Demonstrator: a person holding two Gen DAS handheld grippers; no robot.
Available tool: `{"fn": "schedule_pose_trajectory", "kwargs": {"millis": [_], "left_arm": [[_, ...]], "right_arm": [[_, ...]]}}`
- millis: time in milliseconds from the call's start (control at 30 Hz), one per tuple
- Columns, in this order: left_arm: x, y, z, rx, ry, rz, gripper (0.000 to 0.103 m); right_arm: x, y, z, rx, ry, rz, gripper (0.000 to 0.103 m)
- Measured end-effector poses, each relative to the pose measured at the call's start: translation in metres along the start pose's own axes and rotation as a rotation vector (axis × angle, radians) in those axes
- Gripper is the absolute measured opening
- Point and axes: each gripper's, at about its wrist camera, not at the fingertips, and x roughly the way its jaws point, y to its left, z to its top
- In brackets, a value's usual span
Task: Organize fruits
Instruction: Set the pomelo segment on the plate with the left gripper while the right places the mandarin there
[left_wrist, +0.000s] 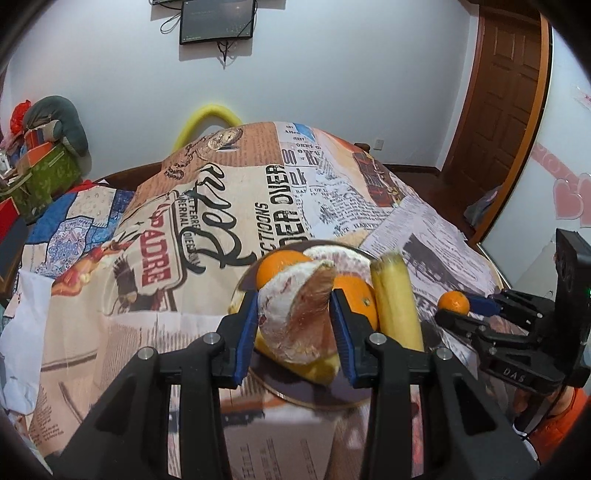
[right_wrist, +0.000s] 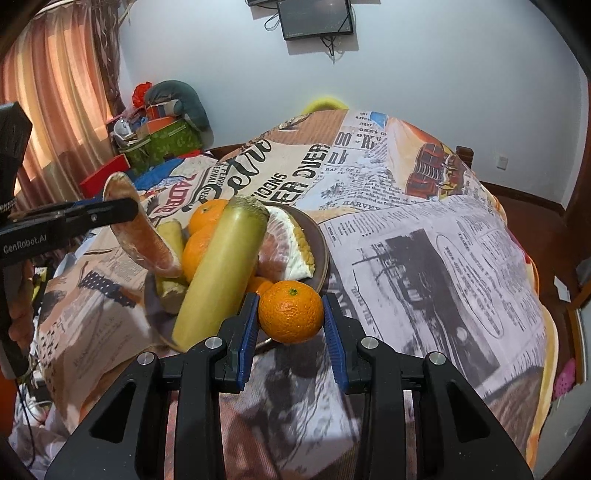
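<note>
Over the plate: I have both grippers at a brown plate on the newspaper-print cloth.
Left gripper: its jaws pinch a peeled pomelo wedge, held above the plate's near side.
Right gripper: its jaws are pressed onto a small mandarin, which sits at the plate's near rim; I cannot tell whether it is resting on the rim or just clear of it.
Already on the plate: two oranges, a larger pomelo piece, and a long pale-yellow stalk, possibly sugarcane, lying slantwise across the pile.
Step in hand: I judge this as the placing stage, with the last two fruits being brought to the heap.
Next move: each fruit needs a free spot. I would lower the wedge beside the oranges and set the mandarin inside the rim before spreading the jaws.
Risk: the mandarin is round and the pile crowded, so it may roll off onto the cloth.
</note>
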Motion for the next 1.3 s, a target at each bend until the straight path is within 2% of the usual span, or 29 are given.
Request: {"fn": "schedule_pose_trajectory", "kwargs": {"millis": [300, 367, 433, 933, 1100, 1300], "left_arm": [[0.032, 0.004, 0.015, 0.001, 0.019, 0.01, 0.037], [0.037, 0.005, 0.017, -0.006, 0.02, 0.008, 0.028], [0.04, 0.006, 0.02, -0.01, 0.021, -0.001, 0.025], [0.04, 0.001, 0.013, 0.009, 0.031, 0.011, 0.026], [0.037, 0.001, 0.006, 0.001, 0.051, 0.005, 0.026], [0.026, 0.0, 0.001, -0.003, 0.053, 0.003, 0.027]], "right_arm": [[0.023, -0.004, 0.013, -0.009, 0.015, 0.005, 0.031], [0.027, -0.005, 0.016, -0.007, 0.019, 0.013, 0.031], [0.03, -0.006, 0.019, -0.012, 0.023, 0.015, 0.031], [0.042, -0.004, 0.022, -0.054, 0.065, 0.029, 0.031], [0.04, -0.004, 0.022, -0.053, 0.069, 0.019, 0.038], [0.029, -0.004, 0.022, -0.057, 0.058, 0.002, 0.039]]}}
